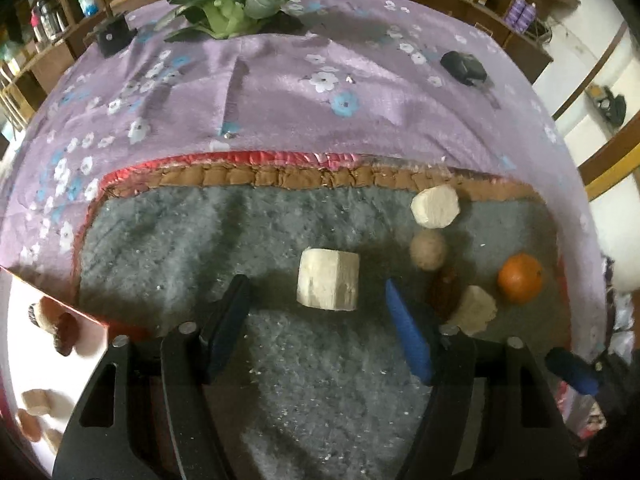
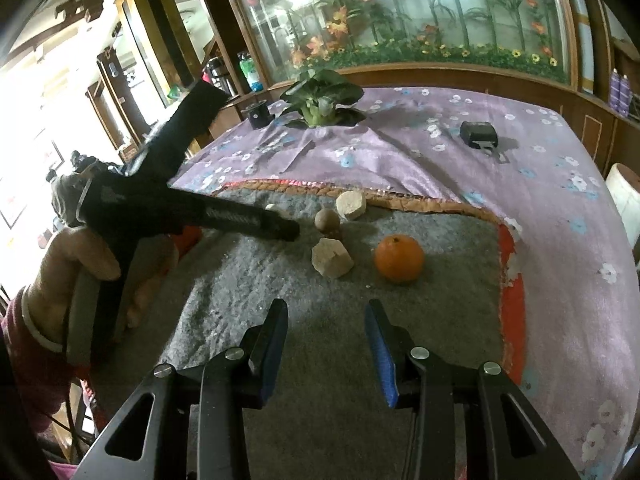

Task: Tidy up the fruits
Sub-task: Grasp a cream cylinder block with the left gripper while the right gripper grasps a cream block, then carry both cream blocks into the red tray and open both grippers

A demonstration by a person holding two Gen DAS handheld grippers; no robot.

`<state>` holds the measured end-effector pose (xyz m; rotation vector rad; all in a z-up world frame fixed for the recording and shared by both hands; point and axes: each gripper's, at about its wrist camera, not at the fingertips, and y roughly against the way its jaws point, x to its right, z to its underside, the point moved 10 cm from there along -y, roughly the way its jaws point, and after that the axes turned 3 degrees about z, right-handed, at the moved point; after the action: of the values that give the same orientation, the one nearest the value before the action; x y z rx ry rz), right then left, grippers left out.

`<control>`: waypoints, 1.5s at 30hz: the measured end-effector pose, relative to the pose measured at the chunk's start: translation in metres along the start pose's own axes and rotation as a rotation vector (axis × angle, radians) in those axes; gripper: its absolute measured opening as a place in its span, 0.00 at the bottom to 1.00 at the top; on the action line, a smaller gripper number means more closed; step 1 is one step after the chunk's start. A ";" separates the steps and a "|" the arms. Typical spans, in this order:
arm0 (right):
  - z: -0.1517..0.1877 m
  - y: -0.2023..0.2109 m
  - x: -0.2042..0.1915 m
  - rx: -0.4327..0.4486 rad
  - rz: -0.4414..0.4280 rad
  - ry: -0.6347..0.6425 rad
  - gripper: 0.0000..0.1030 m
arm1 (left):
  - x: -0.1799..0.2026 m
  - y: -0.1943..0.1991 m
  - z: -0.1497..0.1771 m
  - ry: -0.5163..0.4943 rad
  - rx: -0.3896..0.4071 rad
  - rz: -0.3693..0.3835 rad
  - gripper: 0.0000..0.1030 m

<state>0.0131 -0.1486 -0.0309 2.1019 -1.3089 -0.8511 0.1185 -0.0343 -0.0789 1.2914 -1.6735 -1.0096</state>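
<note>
On the grey mat (image 1: 168, 248) lie several pale fruit chunks, a round brown fruit (image 1: 428, 249), a dark red fruit (image 1: 443, 288) and an orange (image 1: 520, 278). My left gripper (image 1: 316, 292) is open, its fingers on either side of a pale cut chunk (image 1: 328, 280), not touching it. Other chunks lie at the mat's far edge (image 1: 435, 205) and beside the orange (image 1: 476, 309). My right gripper (image 2: 326, 316) is open and empty over the mat (image 2: 440, 312), short of the orange (image 2: 399, 258) and a chunk (image 2: 332, 258). The left gripper body (image 2: 248, 220) reaches in from the left there.
The mat lies on a purple floral tablecloth (image 1: 280, 92). A leafy green vegetable (image 1: 232, 0) stands at the far edge, with a black cup-like object (image 1: 114, 36) to its left and a black box (image 1: 464, 66) to its right. A wooden cabinet with glass panels stands behind.
</note>
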 end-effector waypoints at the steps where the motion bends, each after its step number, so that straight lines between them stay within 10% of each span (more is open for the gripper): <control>1: -0.001 -0.001 -0.001 0.000 -0.007 0.001 0.38 | -0.004 0.002 0.000 0.004 0.008 -0.015 0.37; 2: -0.003 -0.002 -0.004 0.003 -0.015 0.009 0.38 | -0.005 0.004 -0.001 0.012 0.014 -0.006 0.26; 23: -0.022 -0.071 -0.011 -0.075 0.147 0.305 0.27 | -0.016 0.071 0.039 0.041 0.162 0.060 0.26; 45: -0.012 -0.005 -0.144 0.049 -0.114 0.248 0.27 | -0.085 0.134 0.108 0.101 0.250 -0.048 0.26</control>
<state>-0.0235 -0.0141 0.0073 2.2553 -1.0998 -0.5846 -0.0136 0.0851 -0.0064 1.5244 -1.7388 -0.7652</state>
